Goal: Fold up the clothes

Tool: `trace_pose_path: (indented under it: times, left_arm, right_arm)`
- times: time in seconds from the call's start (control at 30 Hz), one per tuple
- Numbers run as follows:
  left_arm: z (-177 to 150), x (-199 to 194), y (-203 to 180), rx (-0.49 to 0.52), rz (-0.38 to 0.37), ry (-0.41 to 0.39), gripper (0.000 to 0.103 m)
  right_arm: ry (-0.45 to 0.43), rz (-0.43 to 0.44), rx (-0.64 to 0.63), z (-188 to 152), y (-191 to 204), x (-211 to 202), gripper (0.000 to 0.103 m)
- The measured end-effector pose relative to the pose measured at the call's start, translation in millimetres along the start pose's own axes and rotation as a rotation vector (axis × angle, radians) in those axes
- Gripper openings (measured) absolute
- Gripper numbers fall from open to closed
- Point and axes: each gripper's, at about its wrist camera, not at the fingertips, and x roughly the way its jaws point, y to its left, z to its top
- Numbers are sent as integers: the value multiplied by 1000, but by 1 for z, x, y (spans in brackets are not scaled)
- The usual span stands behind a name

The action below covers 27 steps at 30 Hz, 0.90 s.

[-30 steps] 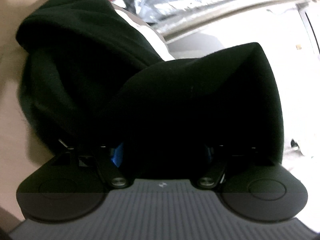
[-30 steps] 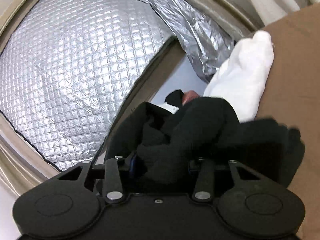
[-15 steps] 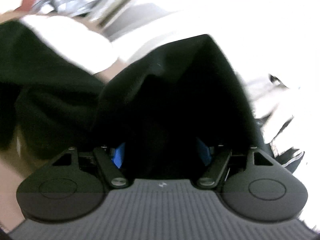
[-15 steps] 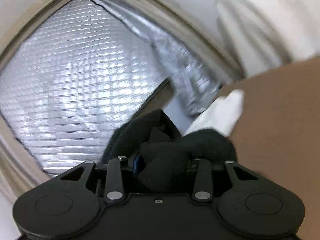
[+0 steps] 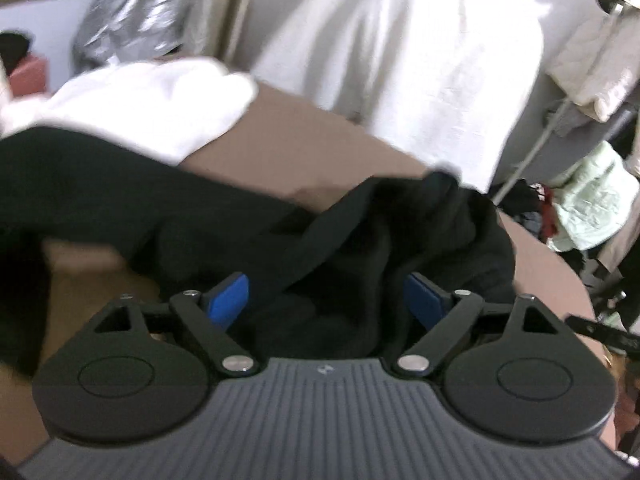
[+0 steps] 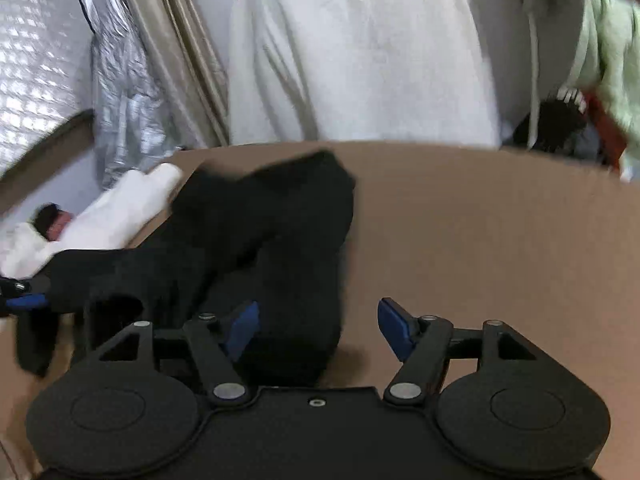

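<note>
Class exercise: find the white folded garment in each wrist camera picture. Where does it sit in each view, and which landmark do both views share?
Left wrist view: the white garment lies upper left, behind the black garment.
Right wrist view: the white garment lies at the left edge, on the brown table's far left corner.
Shared landmark: the crinkled silver foil sheet just behind it.

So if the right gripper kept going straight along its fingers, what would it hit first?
Probably the black garment already lying between the open right gripper fingers on the brown table; depth is unclear.
</note>
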Motion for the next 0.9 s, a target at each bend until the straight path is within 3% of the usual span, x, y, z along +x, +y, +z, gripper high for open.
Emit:
trace_pose_path:
  times: [0.1, 0.2, 0.23, 0.4, 0.53, 0.6, 0.7, 0.9]
  left_arm:
    - [-30, 16, 5, -53, 5, 57, 86]
    - [-47, 28, -6, -34, 33, 115, 86]
    - [-29, 35, -12, -24, 50, 131, 86]
    - [-36, 41, 8, -127, 85, 150, 88]
    - [-37, 53, 30, -221, 37, 177, 90]
    - [-36, 58, 28, -179, 24, 202, 90]
    - [-37, 68, 22, -143, 26, 225, 98]
    - [-43, 89, 30, -235, -40, 289, 103]
  right_arm:
    - [54, 53, 51, -30, -12, 14, 72]
    - [75, 106, 4, -38, -1, 21, 72]
    - [73, 124, -16, -40, 5, 22, 73]
    - [43, 229, -43, -41, 31, 31, 85]
    - [96, 231, -75, -46, 35, 46, 85]
    - [120, 227, -88, -50, 35, 52, 85]
    - [157, 240, -90, -53, 33, 65, 85]
    - [304, 229, 25, -68, 19, 103, 86]
